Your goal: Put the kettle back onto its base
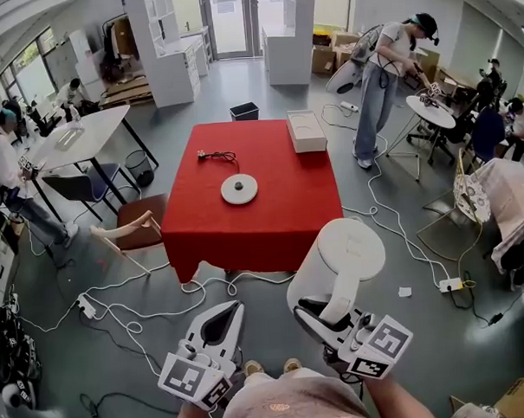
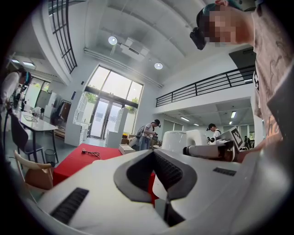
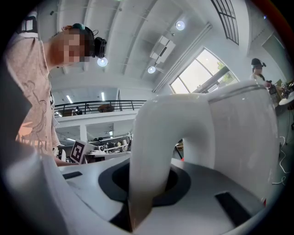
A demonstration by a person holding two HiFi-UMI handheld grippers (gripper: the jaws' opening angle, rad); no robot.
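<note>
White kettle (image 1: 338, 261) hangs in the air, its handle (image 3: 151, 156) clamped in the right tongs (image 1: 326, 316). Its round base (image 1: 239, 189) sits well ahead of both tongs, on the red-covered worktop (image 1: 288, 220). The left tongs (image 1: 223, 316), beside the right, are closed together with nothing between them.

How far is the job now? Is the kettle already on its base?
Done: the right gripper grips the kettle by its handle. In hand: it is held in the air, short of the red table. Left: set it on the bare round base there.
</note>
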